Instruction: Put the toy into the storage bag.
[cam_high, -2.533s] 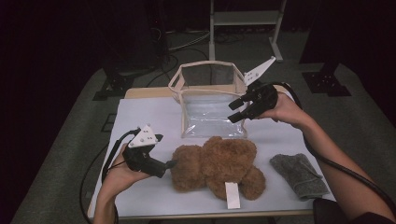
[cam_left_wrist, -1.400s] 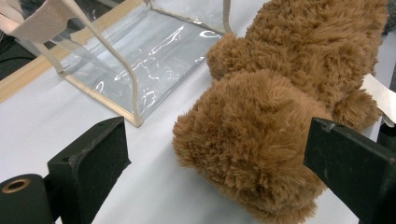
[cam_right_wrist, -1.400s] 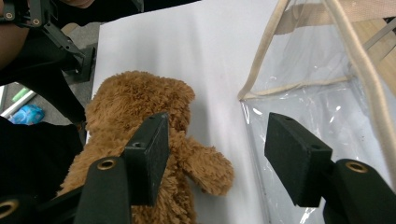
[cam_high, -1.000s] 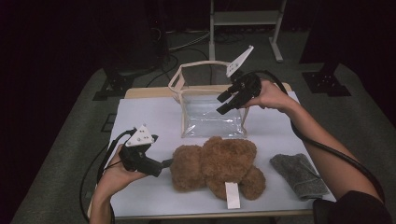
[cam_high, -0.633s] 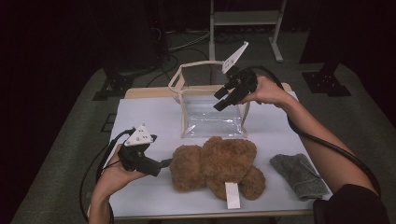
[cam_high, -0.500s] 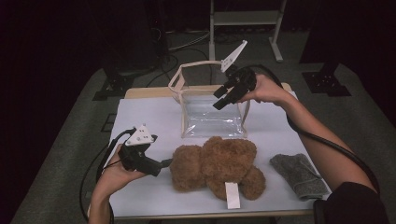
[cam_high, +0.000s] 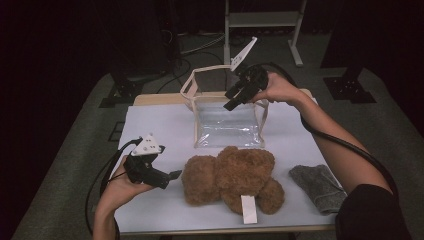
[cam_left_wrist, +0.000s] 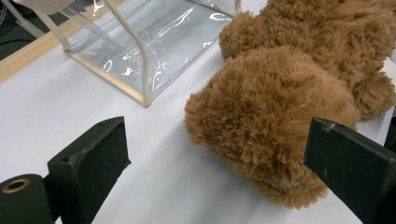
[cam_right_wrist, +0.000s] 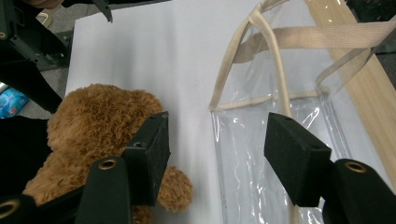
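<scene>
A brown teddy bear (cam_high: 230, 175) lies on the white table, a white tag (cam_high: 248, 209) at its near side. Behind it stands a clear plastic bag (cam_high: 227, 122) with beige trim and handles. My left gripper (cam_high: 172, 176) rests low just left of the bear, pointing at it. In the left gripper view its jaws stand open around the bear's end (cam_left_wrist: 275, 116) without touching it. My right gripper (cam_high: 234, 99) hovers over the bag's top right edge, open. In the right gripper view the bag's beige rim and handle (cam_right_wrist: 275, 70) lie below the open jaws, which hold nothing.
A folded grey cloth (cam_high: 317, 187) lies at the table's near right. A wooden strip (cam_high: 155, 98) runs along the far edge behind the bag. A white shelf frame (cam_high: 262, 20) and black stands are on the floor beyond the table.
My right gripper has moved left and a little up, from the bag's right side to above its top edge. The left gripper, bear and bag have stayed put.
</scene>
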